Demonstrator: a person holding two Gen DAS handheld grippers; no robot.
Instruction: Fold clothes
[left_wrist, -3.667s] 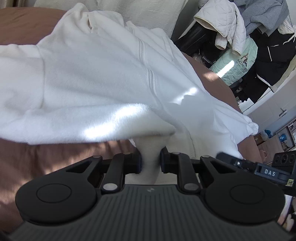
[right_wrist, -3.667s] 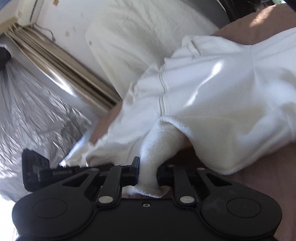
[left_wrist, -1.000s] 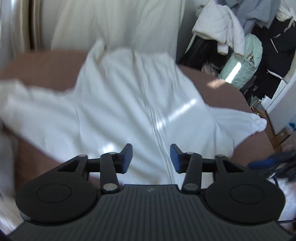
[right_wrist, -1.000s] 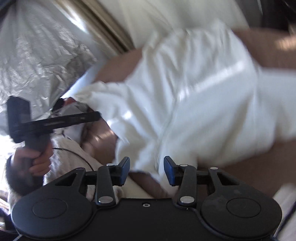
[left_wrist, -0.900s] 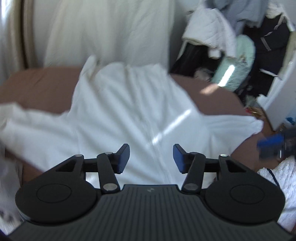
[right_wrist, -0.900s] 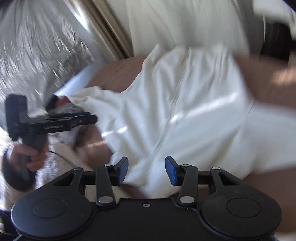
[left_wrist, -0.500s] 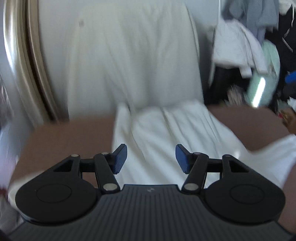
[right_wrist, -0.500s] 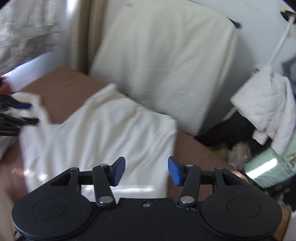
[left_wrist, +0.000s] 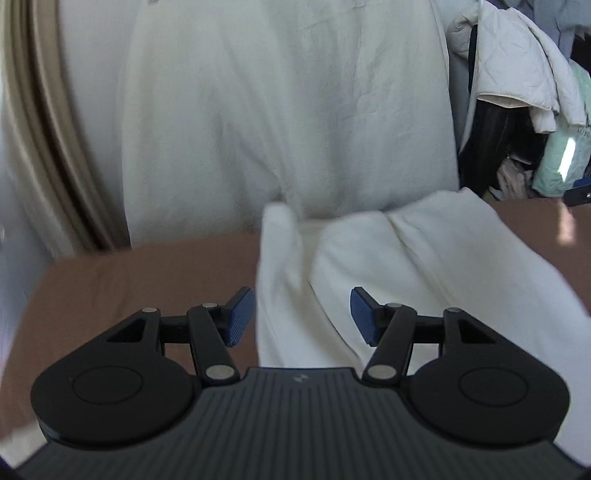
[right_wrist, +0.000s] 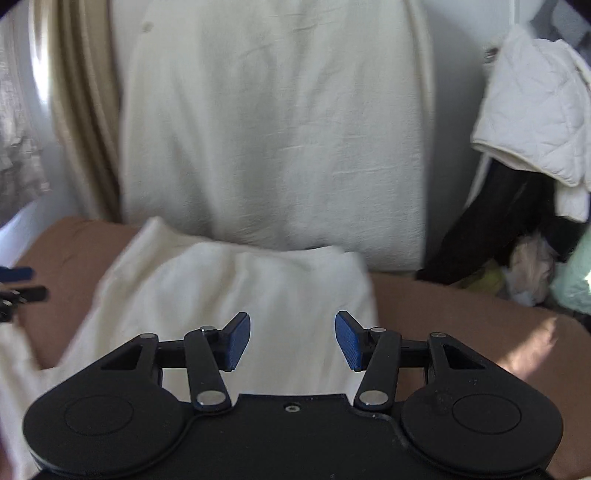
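Brown bed cover (left_wrist: 140, 280) meets propped cream mattress (right_wrist: 273, 122).

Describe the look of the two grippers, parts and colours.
Both match: the left gripper and right gripper each have a black body with two round discs, black linkage arms with silver pivot pins, and ribbed blue pads on the jaws. The left body is ridged, the right smooth.

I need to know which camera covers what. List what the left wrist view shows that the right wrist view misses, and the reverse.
Left wrist only: the open left hand-held gripper over the white fleece garment's raised, standing corner.

Right wrist only: the open right hand-held gripper, sunlit grey curtain fabric at far left, and the garment's straight far edge.

Both: the garment on the brown bedsheet, the upright cream mattress, beige curtain and white quilted jacket.
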